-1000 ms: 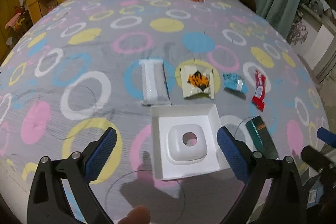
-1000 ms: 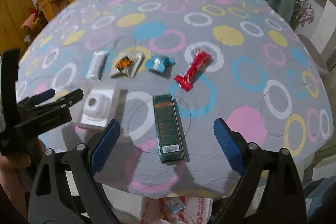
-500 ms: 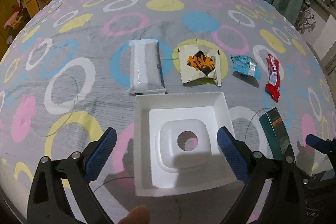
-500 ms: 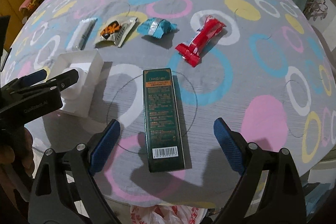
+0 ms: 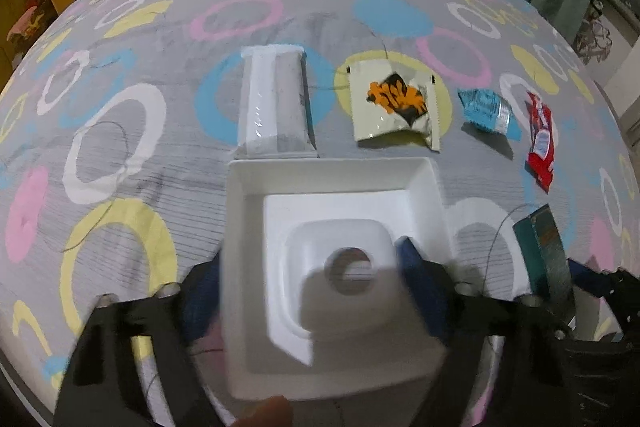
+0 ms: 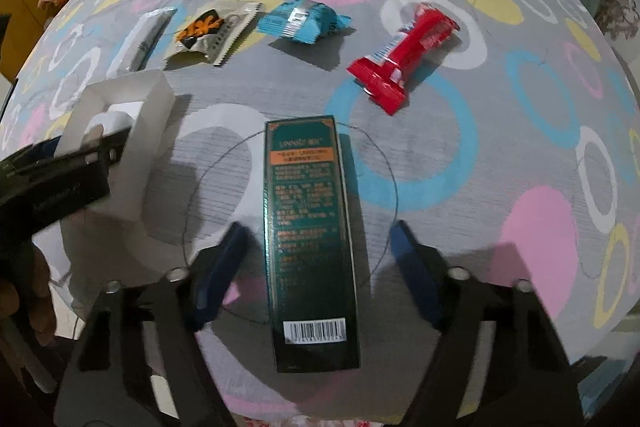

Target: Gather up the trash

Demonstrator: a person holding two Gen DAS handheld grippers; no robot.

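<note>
Nothing is seen collected yet: six pieces lie on the bed [image 5: 120, 131], with the left claw [image 5: 312, 275] straddling the white box [image 5: 332, 267] and the right claw [image 6: 316, 259] open around the green carton [image 6: 310, 227], neither gripped.

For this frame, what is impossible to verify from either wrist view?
- Left gripper grip: left wrist view, motion blur; the white box hides the left finger's tip, so contact is unclear.
- Green box text: right wrist view, print too small and blurred.
- Green box in the left wrist view: mostly cut off behind the right gripper.
- Silver wrapper: right wrist view, near end hidden by the white box.
</note>
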